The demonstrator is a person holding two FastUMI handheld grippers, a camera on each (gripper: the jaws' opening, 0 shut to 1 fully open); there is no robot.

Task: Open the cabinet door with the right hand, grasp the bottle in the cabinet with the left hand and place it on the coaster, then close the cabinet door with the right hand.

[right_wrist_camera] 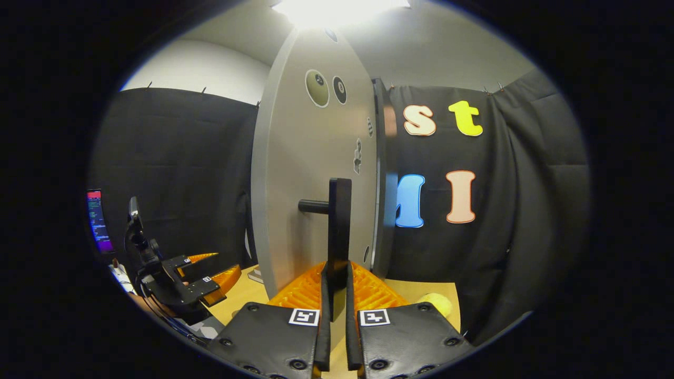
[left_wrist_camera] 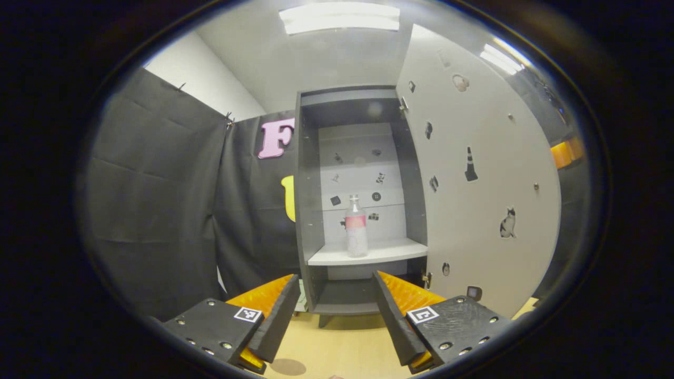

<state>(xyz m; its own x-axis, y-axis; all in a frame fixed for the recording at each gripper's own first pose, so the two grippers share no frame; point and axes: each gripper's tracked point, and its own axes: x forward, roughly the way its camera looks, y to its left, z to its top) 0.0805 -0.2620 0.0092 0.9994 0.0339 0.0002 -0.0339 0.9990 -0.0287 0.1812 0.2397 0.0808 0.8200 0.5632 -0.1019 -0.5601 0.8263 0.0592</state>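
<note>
In the left gripper view, a clear bottle with a pink label stands upright on the white shelf of the grey cabinet. The white door is swung open to the right. My left gripper is open, in front of and below the shelf, well short of the bottle. In the right gripper view, my right gripper is shut on the door's black vertical handle, with the door edge-on before it. The left gripper shows at lower left.
A wooden tabletop lies under the cabinet, with a round brown patch near its front edge. A yellow object sits on the table right of the door. A lit screen glows at far left. Black cloth walls surround the booth.
</note>
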